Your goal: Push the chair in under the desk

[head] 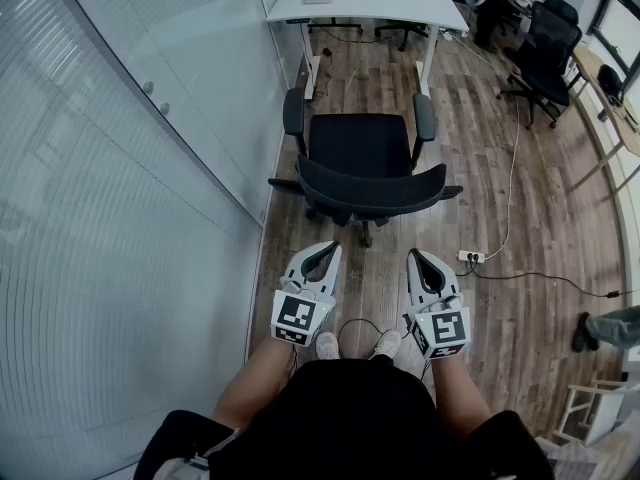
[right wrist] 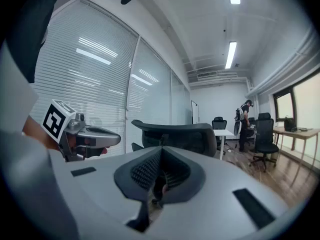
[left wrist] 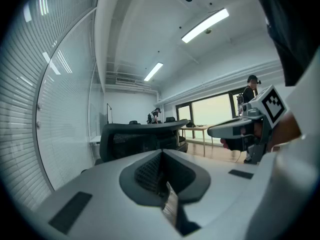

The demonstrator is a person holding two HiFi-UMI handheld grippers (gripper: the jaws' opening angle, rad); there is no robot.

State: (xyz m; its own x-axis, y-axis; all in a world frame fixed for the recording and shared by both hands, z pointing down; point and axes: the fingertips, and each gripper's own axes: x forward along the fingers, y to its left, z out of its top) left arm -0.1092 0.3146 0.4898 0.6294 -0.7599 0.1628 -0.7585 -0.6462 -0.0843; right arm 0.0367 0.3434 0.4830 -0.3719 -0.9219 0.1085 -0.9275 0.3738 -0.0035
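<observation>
A black mesh office chair (head: 365, 163) stands on the wooden floor, its backrest (head: 372, 188) toward me and its seat facing a white desk (head: 370, 6) further off. There is a gap of floor between chair and desk. My left gripper (head: 325, 251) and right gripper (head: 415, 258) hover side by side just short of the backrest, both shut and empty, touching nothing. The chair's backrest (left wrist: 142, 136) fills the middle of the left gripper view, and the backrest (right wrist: 175, 134) shows likewise in the right gripper view.
A glass partition wall (head: 150, 168) runs along the left. A power strip (head: 471, 257) with a white cable lies on the floor to the right. More black chairs (head: 540, 53) and a person stand at the far right; another person's leg (head: 605, 328) is at the right edge.
</observation>
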